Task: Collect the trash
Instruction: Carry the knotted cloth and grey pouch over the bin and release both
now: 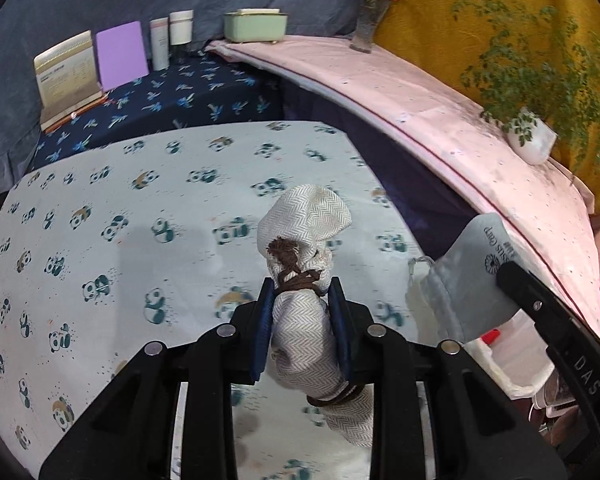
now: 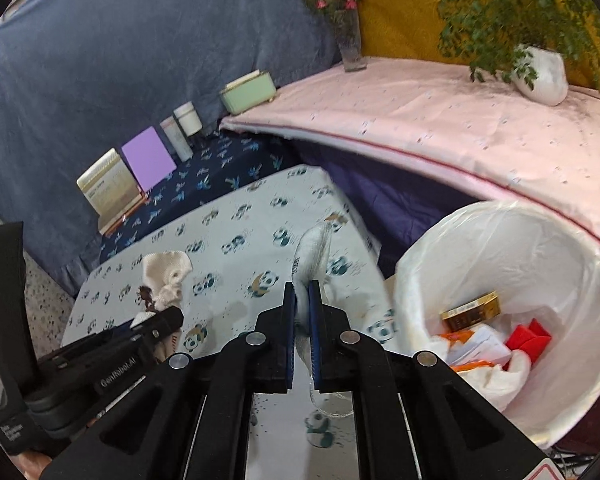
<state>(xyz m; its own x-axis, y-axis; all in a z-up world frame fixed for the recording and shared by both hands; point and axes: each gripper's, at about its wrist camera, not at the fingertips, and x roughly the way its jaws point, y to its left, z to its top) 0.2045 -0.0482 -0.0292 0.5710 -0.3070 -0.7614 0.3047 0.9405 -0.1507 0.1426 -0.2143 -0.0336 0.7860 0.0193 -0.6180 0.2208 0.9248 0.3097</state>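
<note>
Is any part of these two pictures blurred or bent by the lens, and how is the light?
Left wrist view: the pink shelf edge bows in a strong fisheye curve; the panda cloth is slightly smeared near the left tool, but the herringbone cloth bundle is sharp. Right wrist view: the bin liner is bright, nearly washed out; shadows are soft.
</note>
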